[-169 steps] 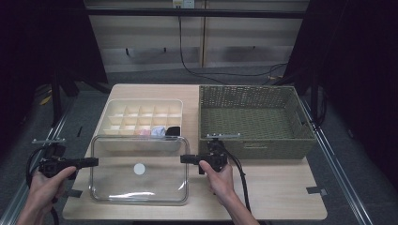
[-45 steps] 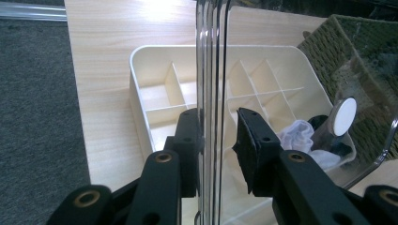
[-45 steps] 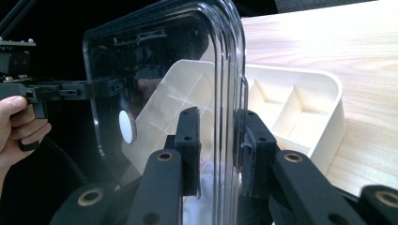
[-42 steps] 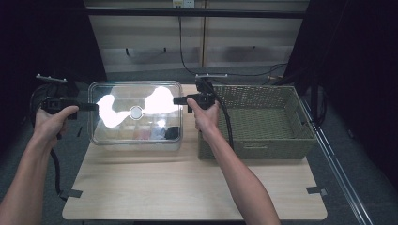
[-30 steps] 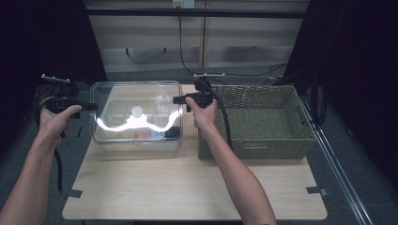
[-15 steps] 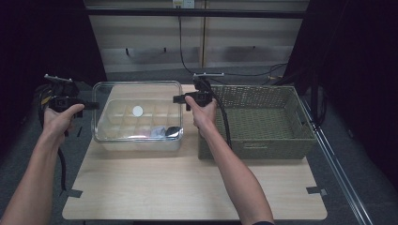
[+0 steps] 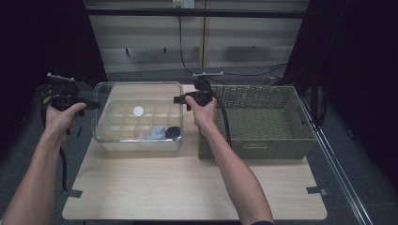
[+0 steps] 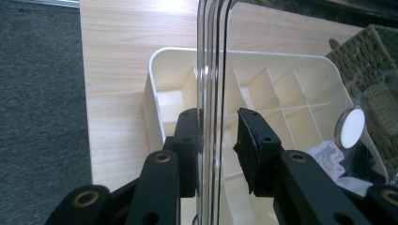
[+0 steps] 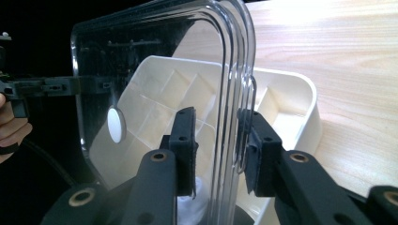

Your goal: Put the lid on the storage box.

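A clear plastic lid [image 7: 141, 93] with a white round disc [image 7: 138, 111] at its middle hangs nearly level just above a cream compartment tray [image 7: 141, 145]. My left gripper [image 7: 96, 105] is shut on the lid's left rim, and my right gripper [image 7: 177, 99] is shut on its right rim. In the left gripper view the lid's edge [image 8: 213, 70] runs between the jaws of the left gripper [image 8: 218, 136], with the tray [image 8: 155, 93] below. In the right gripper view the right gripper [image 9: 218, 140] clamps the rim of the lid [image 9: 155, 61] over the tray [image 9: 300, 108].
A green woven basket [image 7: 263, 145] stands right of the tray, close to my right forearm. White and black items [image 7: 162, 132] lie in the tray's front compartments. Bare wooden tabletop [image 7: 187, 187] stretches in front. Dark floor borders the table's left edge.
The lid has gone from the table's front up over the tray. Within the last second it has tipped from steeply tilted with glare to nearly level and sunk closer to the tray.
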Motion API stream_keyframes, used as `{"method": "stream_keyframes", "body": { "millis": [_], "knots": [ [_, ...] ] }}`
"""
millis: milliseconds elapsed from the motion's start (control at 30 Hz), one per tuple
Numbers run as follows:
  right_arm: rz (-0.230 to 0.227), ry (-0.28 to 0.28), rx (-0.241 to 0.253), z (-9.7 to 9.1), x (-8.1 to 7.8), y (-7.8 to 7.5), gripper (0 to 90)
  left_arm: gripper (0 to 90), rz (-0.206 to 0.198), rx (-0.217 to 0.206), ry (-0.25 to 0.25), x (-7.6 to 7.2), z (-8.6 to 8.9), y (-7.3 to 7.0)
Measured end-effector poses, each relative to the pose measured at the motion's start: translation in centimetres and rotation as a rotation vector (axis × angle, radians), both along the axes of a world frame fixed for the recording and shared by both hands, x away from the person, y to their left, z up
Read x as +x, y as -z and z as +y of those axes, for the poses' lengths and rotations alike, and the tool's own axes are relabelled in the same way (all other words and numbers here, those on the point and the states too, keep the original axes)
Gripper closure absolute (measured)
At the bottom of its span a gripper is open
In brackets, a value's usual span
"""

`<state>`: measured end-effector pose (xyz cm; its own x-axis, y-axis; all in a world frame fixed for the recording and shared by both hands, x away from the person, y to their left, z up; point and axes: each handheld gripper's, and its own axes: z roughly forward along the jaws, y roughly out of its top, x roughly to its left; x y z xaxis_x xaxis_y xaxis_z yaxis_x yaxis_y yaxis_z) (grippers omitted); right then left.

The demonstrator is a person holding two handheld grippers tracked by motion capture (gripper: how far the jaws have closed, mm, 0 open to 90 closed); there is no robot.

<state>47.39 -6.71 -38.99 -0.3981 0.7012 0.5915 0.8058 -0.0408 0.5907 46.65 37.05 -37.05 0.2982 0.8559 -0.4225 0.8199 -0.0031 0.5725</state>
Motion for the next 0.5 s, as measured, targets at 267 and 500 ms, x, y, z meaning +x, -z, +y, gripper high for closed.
{"method": "stream_keyframes", "body": {
  "millis": [267, 500],
  "knots": [
    [0.014, 0.005, -0.021, 0.06, 0.18, 0.51, 66.7, 70.6, -0.005, 0.007, -0.006, 0.56, -0.13, 0.31],
    [0.03, 0.015, -0.038, 0.25, 0.64, 1.09, 64.6, 70.2, 0.004, -0.008, -0.025, 0.85, -0.18, 1.0]
  ]
}}
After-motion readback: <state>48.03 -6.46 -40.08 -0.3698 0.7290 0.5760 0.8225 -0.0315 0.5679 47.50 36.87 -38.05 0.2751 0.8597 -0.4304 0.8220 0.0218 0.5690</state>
